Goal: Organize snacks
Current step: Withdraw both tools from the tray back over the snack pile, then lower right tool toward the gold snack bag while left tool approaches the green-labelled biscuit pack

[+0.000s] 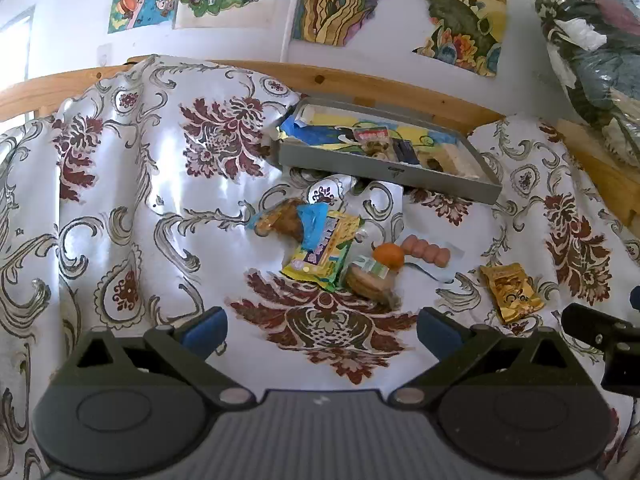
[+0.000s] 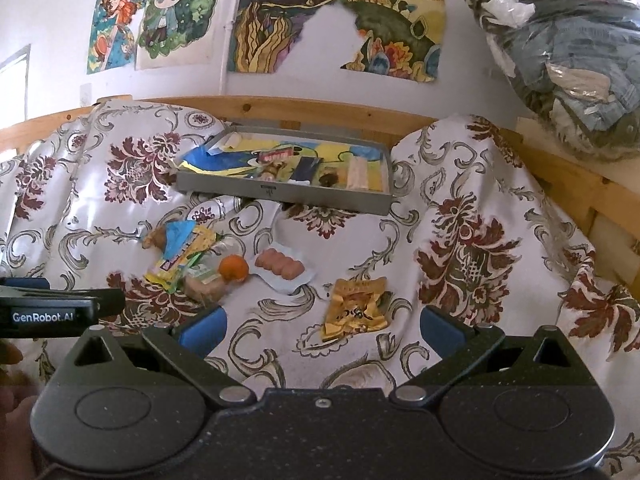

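- Both grippers hover low over the bed, draped in a white satin cloth with maroon and grey flourishes, and neither carries anything.
- Left gripper: jaws spread wide, empty, facing the heap of snacks in the middle of the bed.
- Right gripper: jaws just as wide, empty, lined up on the gold foil packet, which lies alone toward the near edge, just ahead of the blue pads.
- The grey shallow metal tray waits at the far edge by the wooden headboard, propped unevenly on folds of cloth, with several small items already inside; too jumbled to count.
- Loose count, six: one clear pack of brown pastries with a blue end, one yellow-green printed wrapper, one clear pack of round biscuits, one small orange fruit, one clear pack of pink sausages, one gold packet.
- To my eye the next pick is that gold packet: come down flat, pinch an edge, lift slowly.
- The soft cloth gives, so pressing too deep would likely gather fabric too.
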{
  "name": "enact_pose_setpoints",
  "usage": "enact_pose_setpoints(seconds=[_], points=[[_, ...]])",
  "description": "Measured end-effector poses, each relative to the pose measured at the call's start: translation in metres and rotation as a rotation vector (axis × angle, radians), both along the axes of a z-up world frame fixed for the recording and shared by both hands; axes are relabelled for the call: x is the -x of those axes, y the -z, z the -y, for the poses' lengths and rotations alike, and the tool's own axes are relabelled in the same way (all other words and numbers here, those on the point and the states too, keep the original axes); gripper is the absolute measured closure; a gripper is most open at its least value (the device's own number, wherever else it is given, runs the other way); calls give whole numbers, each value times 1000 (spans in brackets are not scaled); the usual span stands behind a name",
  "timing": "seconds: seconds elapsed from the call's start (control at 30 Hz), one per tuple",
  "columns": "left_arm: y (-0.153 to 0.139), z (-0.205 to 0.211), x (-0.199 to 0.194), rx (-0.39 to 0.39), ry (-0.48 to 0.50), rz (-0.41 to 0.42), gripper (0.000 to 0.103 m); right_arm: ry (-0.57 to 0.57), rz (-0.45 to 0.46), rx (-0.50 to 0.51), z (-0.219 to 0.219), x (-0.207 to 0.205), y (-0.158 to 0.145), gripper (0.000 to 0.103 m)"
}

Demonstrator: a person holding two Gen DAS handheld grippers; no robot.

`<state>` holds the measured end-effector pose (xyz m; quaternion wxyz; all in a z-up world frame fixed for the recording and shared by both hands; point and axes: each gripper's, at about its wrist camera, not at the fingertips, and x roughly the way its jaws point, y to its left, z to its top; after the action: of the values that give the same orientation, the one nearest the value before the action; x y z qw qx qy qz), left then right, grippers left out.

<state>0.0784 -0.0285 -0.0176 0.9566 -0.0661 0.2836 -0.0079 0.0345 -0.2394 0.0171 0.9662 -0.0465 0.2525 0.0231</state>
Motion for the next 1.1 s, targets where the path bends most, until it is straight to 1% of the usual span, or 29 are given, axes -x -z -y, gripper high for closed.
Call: enact_pose_setpoints(seconds=[0.3,0.53,0.77,0.93,1.1], points=[[0,0,-3,-17,-6,-14,0,-26,-42,-9,-2,-7,2,1],[-2,2,-12,-25,-3,-27,0,-75,-74,-30,-2,-16,1,1],[-6,5,-30,-38,23,-21,0,-146,-75,3,4,-38,-4,1],[-4,8,-44,-36,31,-31,0,-190,-101,4,15,-60,3,1],[0,13,-59,-39,47,-41,0,-212,-148,-11,20,-85,13,1]])
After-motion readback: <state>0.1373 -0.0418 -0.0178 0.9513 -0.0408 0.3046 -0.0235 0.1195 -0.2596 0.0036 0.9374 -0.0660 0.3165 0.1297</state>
